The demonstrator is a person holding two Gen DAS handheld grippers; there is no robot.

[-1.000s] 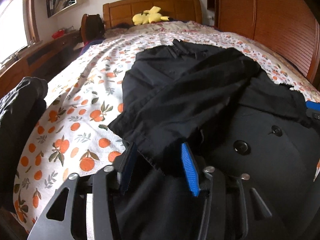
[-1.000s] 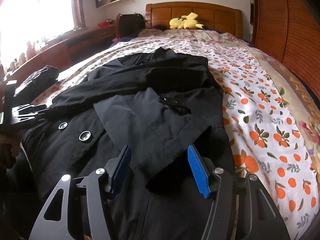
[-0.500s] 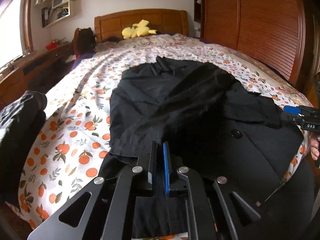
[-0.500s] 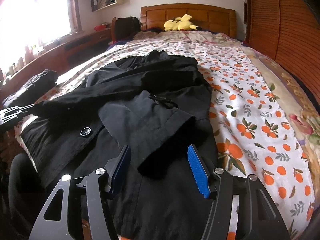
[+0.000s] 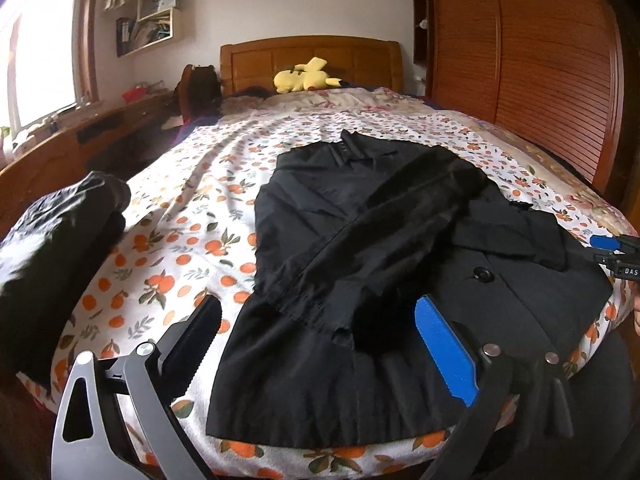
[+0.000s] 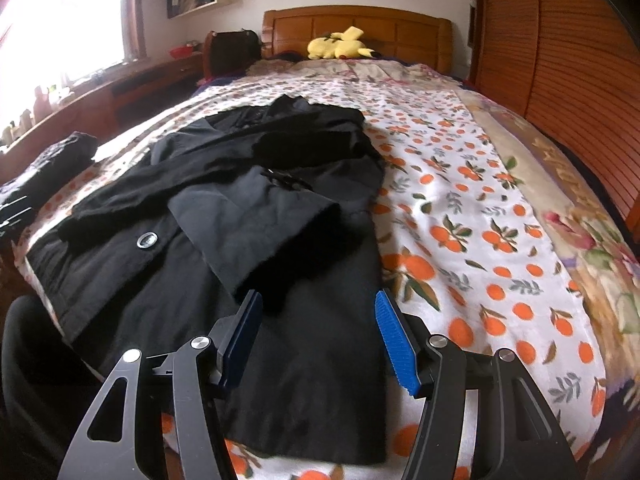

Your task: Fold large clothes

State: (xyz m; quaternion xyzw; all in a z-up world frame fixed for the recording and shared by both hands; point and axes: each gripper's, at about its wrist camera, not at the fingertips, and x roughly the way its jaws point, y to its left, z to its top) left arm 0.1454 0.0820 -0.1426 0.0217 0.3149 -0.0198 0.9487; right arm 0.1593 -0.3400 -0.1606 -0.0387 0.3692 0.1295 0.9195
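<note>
A large black coat lies flat on the bed, collar toward the headboard, both sleeves folded across its front. It also shows in the right wrist view. My left gripper is open and empty, held just above the coat's hem at the foot of the bed, its jaws on either side of a sleeve cuff. My right gripper is open and empty, above the hem on the coat's right side; its tip shows at the right edge of the left wrist view.
The bed has an orange-print sheet. A pile of dark clothes sits at the bed's left edge. A yellow plush toy lies by the wooden headboard. A wooden wardrobe lines the right side, a desk the left.
My left gripper shut about half a second ago and has opened wide again, drawn back toward the foot of the bed. My right gripper stayed open and pulled back a little.
</note>
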